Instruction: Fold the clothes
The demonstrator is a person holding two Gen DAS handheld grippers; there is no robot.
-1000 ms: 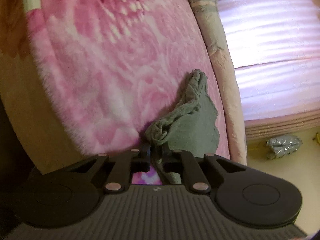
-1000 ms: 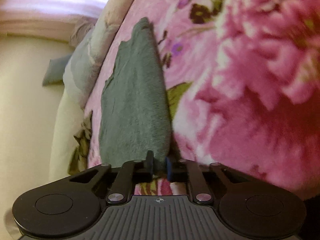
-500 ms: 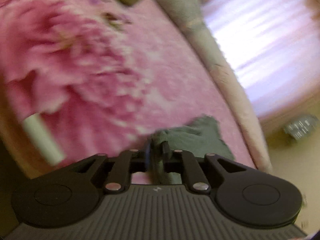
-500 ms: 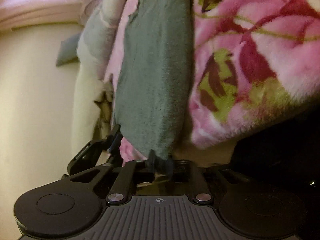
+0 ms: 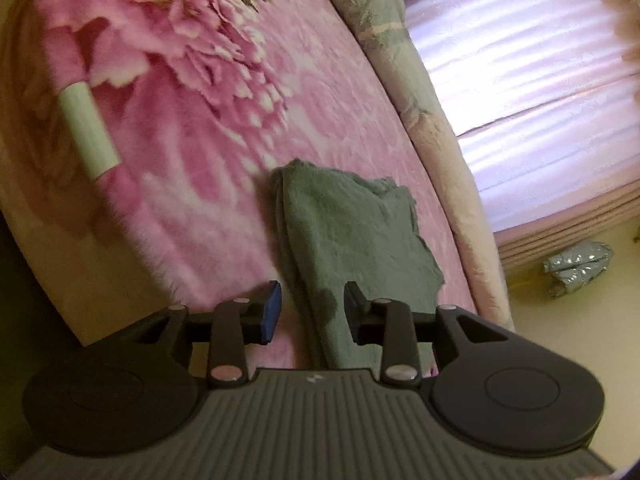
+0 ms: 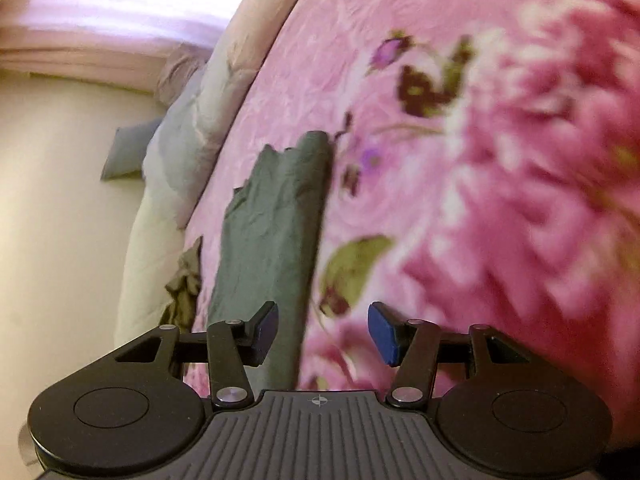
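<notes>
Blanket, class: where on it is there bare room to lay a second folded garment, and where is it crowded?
Bare pink blanket lies between the green cloth and the white tube. Also right of the cloth, over the big flower. Crowded: the strip between cloth and bedding roll at the bed's edge.

right gripper (image 6: 322, 330): jaws apart | green cloth (image 6: 276, 232): folded, on pink blanket (image 6: 460, 160)
</notes>
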